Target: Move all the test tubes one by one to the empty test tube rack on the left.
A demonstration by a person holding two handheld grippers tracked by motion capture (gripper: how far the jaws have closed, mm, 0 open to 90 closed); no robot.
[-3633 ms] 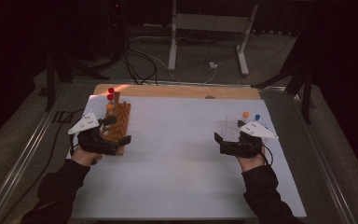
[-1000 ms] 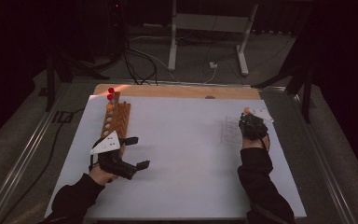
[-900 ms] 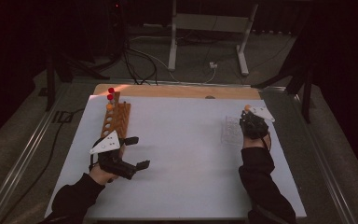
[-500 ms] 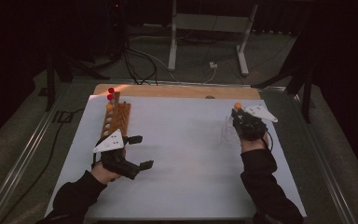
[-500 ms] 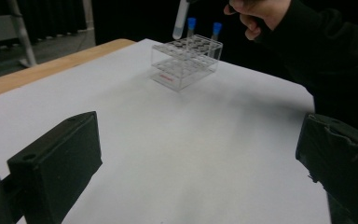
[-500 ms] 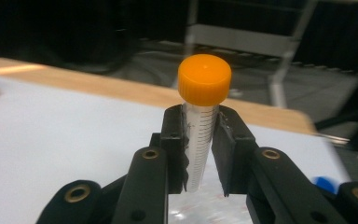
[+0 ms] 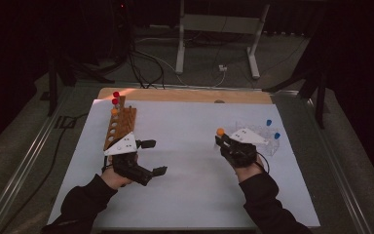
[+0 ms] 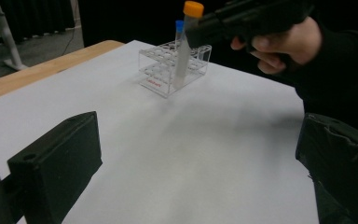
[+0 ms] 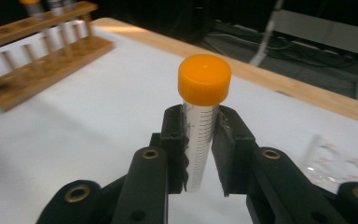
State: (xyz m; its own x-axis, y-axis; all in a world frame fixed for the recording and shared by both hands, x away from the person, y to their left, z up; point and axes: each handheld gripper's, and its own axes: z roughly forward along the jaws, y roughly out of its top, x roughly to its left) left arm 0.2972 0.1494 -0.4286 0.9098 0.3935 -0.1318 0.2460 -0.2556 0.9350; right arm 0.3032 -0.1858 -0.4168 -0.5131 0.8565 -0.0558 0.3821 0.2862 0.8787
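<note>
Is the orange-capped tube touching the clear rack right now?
Apart. The left gripper view shows the orange-capped tube held by the right gripper, its bottom hanging clear above the clear rack.

Wooden rack [image 9: 37, 60] at my 10 o'clock blurred, tubes in it unreadable. Orange-capped tube [image 9: 201, 126]: lower end hidden behind my right fingers [image 9: 175, 144]. Clear rack [image 9: 340, 163] at 4 o'clock blurred, cut by edge.

High view looks down the table [image 7: 185, 195] — both gripper views sit low, sharing its white top.
</note>
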